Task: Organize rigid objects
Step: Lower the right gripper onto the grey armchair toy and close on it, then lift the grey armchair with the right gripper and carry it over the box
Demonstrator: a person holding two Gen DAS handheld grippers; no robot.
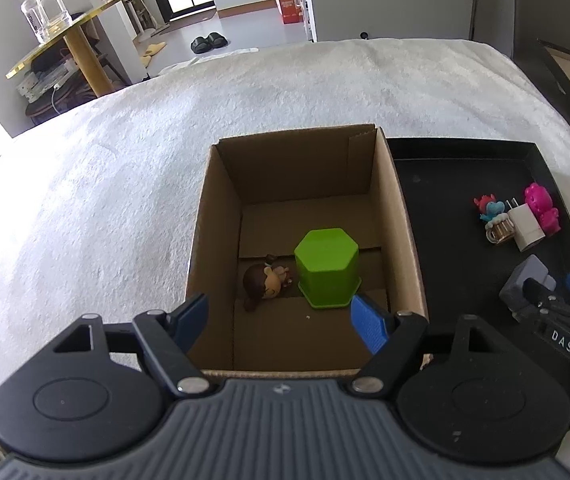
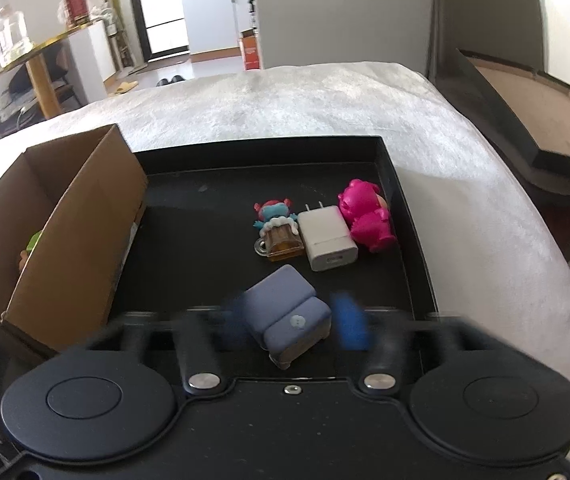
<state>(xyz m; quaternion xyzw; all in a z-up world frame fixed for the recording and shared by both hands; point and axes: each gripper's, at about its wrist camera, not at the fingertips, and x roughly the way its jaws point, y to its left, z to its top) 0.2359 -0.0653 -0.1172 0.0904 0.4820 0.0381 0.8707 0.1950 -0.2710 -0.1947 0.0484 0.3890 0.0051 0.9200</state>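
Below, a cardboard box [image 1: 309,216] is seen resting on a white blanket [image 1: 125,168], with a green pot [image 1: 327,266] and a doll [image 1: 265,280] lying inside. The left gripper [image 1: 281,316] is held spread and empty above the box's near edge. Beside the box, a black tray [image 2: 405,216] holds a charger [image 2: 327,238], a pink toy [image 2: 365,216] and a mug charm [image 2: 279,236]. The right gripper [image 2: 293,320], blurred, is spread around a grey sofa toy [image 2: 289,312]; contact cannot be told.
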